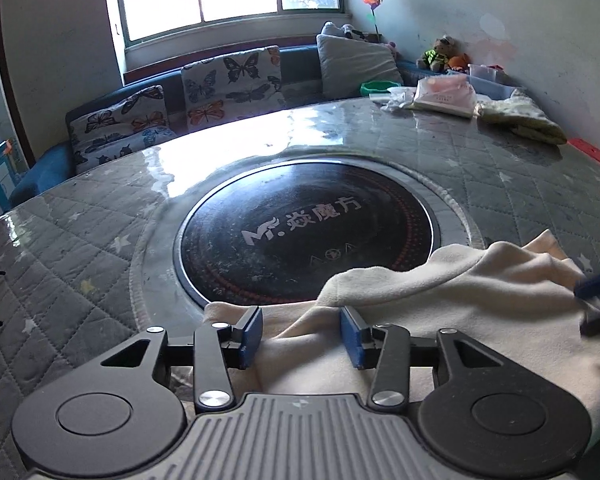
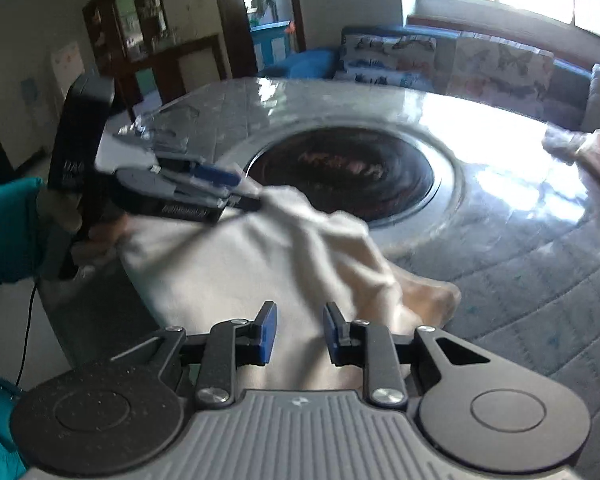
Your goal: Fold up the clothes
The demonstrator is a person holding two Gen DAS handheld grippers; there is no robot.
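Note:
A cream garment [image 1: 440, 304] lies crumpled at the near edge of the round table [image 1: 80, 240]; it also shows in the right wrist view [image 2: 260, 264]. My left gripper [image 1: 302, 334] is open, its blue pads either side of a fold of the cloth at its left edge. It also shows at the left of the right wrist view [image 2: 236, 192], over the garment's far corner. My right gripper [image 2: 297, 334] is open just above the garment's near part, with nothing between the pads. Its fingertip [image 1: 596, 284] shows at the right edge of the left wrist view.
A black induction hob [image 1: 306, 236] is set in the table's middle, just beyond the garment. A yellow-green cloth [image 1: 520, 118], a pink packet [image 1: 446, 94] and tubs sit at the far right. A sofa with butterfly cushions [image 1: 232, 80] runs behind the table.

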